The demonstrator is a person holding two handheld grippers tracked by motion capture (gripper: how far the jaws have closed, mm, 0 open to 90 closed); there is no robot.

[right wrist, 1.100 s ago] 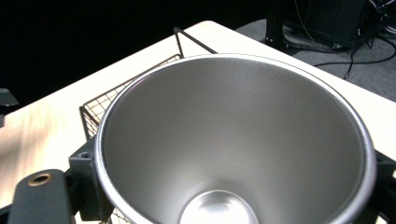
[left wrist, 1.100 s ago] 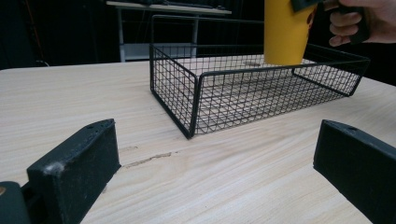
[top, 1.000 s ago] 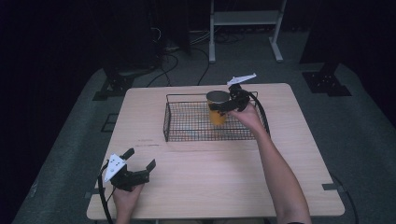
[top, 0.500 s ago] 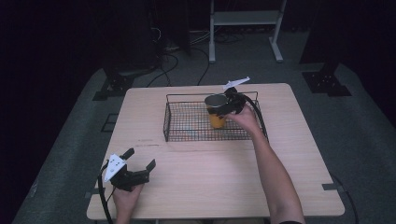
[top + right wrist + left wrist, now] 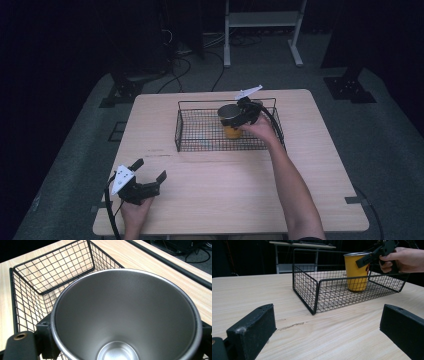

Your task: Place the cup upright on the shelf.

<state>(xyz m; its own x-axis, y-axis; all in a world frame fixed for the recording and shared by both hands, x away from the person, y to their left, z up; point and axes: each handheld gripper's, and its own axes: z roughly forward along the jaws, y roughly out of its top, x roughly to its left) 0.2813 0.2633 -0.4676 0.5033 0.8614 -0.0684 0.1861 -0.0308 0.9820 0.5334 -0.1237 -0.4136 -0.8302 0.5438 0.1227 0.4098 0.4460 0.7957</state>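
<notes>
Cup (image 5: 231,120), yellow outside and steel within, stood upright in the wire basket (image 5: 200,131) mid-table, right gripper (image 5: 239,116) clamped on it near the rim. Nearer, at the table's (image 5: 240,185) front left, the left gripper (image 5: 148,176) rested with jaws spread wide, holding nothing.

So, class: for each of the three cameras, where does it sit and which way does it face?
High view: above the person's side, facing forward and down at the table; forearms, both hand-held grippers.
Left gripper view: low over the table, facing the wire basket; own jaws apart.
Right gripper view: looks down into the yellow cup; jaws flank it.
Shared: cup in basket.
</notes>
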